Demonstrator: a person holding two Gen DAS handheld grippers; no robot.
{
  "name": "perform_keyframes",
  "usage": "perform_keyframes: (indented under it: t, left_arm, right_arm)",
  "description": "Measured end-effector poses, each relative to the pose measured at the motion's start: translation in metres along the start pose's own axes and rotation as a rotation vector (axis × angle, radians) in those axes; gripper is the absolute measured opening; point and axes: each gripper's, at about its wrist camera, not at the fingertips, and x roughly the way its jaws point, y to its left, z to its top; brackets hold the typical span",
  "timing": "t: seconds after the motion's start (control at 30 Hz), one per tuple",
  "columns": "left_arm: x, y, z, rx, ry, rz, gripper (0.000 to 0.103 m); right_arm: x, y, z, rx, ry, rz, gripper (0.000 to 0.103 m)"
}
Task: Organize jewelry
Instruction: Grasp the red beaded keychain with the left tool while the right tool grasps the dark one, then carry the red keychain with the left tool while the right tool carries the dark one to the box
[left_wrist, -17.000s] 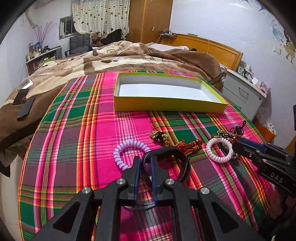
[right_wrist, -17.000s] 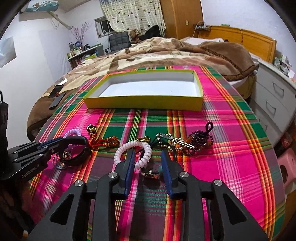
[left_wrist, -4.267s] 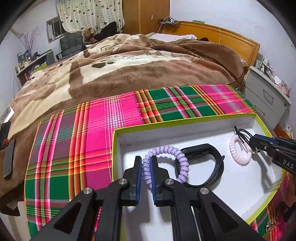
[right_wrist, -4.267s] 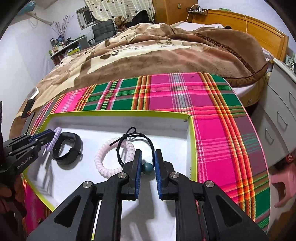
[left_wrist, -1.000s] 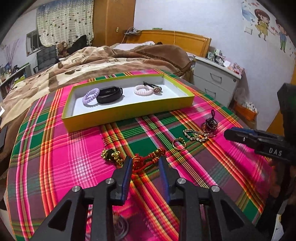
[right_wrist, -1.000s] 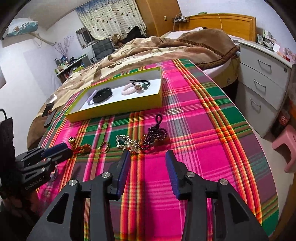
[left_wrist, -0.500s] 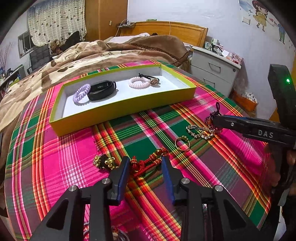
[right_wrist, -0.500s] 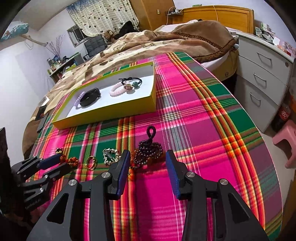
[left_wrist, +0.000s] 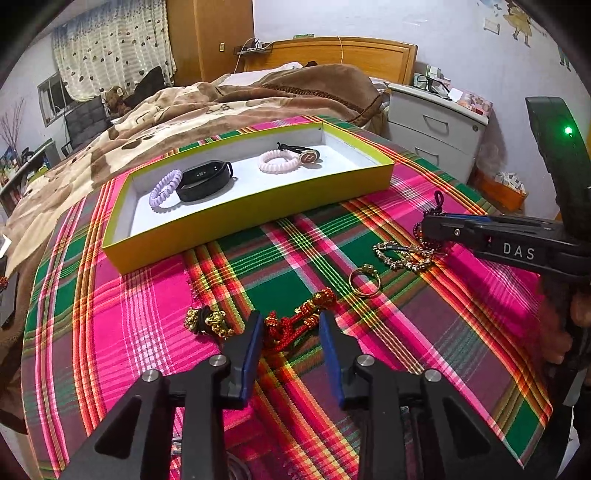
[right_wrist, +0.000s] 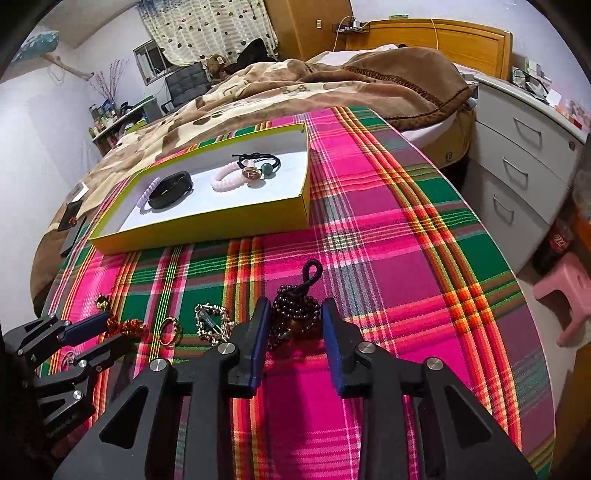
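since a second ago the right gripper has come down around the dark bead bracelet, jaws just closing, pads not yet pressing; the left gripper now straddles the red knotted cord

left gripper: tilted down, jaws wide apart, pads not pressing | right gripper: tilted down, jaws have just been closing, a gap on each side, nothing gripped | hand: partly visible behind right gripper
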Motion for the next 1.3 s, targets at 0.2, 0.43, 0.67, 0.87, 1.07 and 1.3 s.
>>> perform_keyframes:
  t: [0.2,0.43,0.67,0.87,1.07,1.3]
  left_arm:
    - [-0.003,-0.001,-0.001,-0.011,-0.004,-0.008,0.023]
    - [-0.009,0.002,-0.006,-0.053,-0.019,-0.056,0.018]
    - [-0.022,0.002,-0.011,-0.079,-0.047,-0.076,0.009]
    - [-0.037,0.004,-0.015,-0.103,-0.077,-0.08,0.009]
    - [-0.049,0.008,-0.017,-0.13,-0.1,-0.088,0.009]
    - [-0.069,0.012,-0.019,-0.154,-0.141,-0.086,0.009]
  right_arm:
    - [-0.004,-0.003,-0.001,0.009,-0.007,0.009,0.026]
    - [-0.015,-0.008,-0.005,0.027,-0.027,0.015,0.026]
    - [-0.029,-0.012,-0.007,0.038,-0.049,0.019,0.026]
    - [-0.046,-0.01,-0.009,0.034,-0.083,0.021,0.026]
    - [-0.06,-0.005,-0.013,0.029,-0.104,0.031,0.026]
    - [-0.075,0.007,-0.016,0.004,-0.126,0.058,0.026]
